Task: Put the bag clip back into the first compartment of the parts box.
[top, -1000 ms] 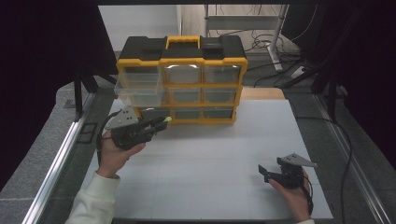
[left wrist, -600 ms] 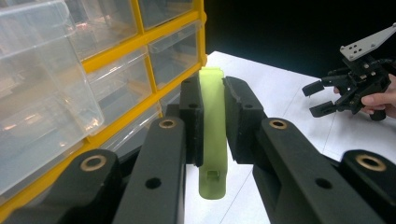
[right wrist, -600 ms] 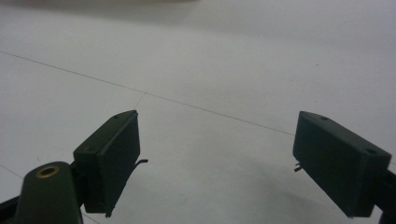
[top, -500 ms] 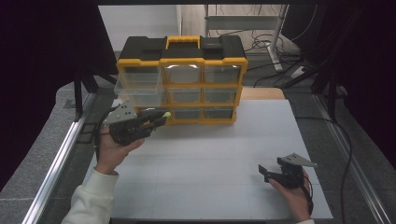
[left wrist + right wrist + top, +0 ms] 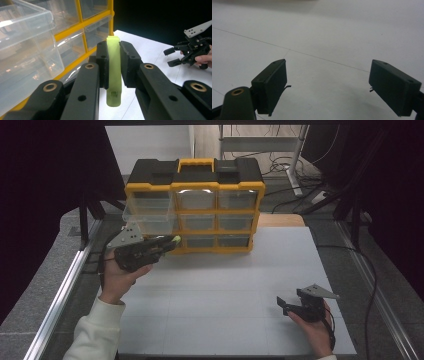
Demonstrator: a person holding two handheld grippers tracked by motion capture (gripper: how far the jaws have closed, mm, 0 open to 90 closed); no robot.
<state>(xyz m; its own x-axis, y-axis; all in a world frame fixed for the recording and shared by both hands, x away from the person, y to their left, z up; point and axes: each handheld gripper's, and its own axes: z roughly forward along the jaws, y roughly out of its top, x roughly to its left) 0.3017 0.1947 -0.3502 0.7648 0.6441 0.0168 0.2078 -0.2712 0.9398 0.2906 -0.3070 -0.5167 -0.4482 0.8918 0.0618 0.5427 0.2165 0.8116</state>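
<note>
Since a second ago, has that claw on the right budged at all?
No. The right claw sits in the same spot near the white table's front right corner, jaws open and empty.

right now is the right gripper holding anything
No, in the right gripper view the right gripper has its jaws standing wide apart with just bare white table between them.

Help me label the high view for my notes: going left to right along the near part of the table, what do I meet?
Left gripper clamping a light green whistle → bare white table → right gripper, open.
</note>
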